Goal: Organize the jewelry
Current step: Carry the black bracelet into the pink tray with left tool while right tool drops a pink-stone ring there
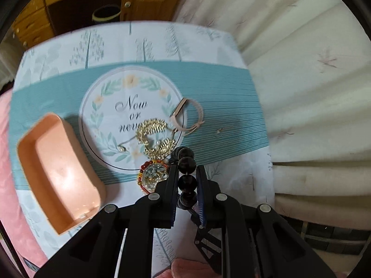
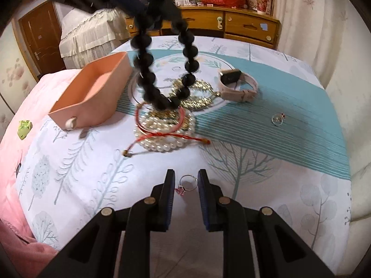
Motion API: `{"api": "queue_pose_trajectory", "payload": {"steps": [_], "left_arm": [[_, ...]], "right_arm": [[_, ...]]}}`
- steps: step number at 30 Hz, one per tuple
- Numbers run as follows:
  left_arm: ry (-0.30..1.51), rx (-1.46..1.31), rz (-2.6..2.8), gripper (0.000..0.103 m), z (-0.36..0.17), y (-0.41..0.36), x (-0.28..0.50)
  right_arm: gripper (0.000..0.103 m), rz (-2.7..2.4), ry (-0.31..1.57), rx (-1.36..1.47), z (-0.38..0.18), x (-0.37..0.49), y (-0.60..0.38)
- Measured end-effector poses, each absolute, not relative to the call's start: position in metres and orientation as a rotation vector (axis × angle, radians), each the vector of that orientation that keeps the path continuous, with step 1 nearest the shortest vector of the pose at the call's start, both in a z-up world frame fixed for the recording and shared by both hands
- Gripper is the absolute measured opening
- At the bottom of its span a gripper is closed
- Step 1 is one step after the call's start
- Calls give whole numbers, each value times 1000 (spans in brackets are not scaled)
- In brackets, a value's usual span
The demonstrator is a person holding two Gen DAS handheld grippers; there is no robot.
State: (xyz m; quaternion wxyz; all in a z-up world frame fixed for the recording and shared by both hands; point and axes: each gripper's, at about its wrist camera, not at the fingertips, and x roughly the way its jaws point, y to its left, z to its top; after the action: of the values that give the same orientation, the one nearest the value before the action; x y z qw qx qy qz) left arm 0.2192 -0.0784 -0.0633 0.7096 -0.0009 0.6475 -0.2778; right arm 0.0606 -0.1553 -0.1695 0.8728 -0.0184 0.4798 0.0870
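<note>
Covering the table, a tree-printed cloth (image 2: 231, 162) carries a peach tray (image 2: 92, 95) and a jewelry heap; wooden drawers (image 2: 250, 26) stand behind. Only the right view shows the pearl strand (image 2: 167, 141) and watch face (image 2: 229, 76). Left gripper (image 1: 187, 169) clamps a black bead string (image 1: 187, 183), hanging blurred. Right gripper (image 2: 186, 176) brackets a pink-stoned ring (image 2: 188, 183); contact unclear.

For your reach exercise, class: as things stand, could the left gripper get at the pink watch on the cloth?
Probably not yet. The left gripper is shut on the black bead strand, which hangs over the jewelry pile. The pink watch lies uncovered beyond the pile, so the path looks free, but the jaws must first release the beads.
</note>
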Motion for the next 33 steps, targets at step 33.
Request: {"api": "queue_pose_trajectory", "payload": {"steps": [33], "left_arm": [[1287, -4, -451, 13, -35, 114, 269]], "right_arm": [[20, 259, 782, -39, -75, 125, -9]]}}
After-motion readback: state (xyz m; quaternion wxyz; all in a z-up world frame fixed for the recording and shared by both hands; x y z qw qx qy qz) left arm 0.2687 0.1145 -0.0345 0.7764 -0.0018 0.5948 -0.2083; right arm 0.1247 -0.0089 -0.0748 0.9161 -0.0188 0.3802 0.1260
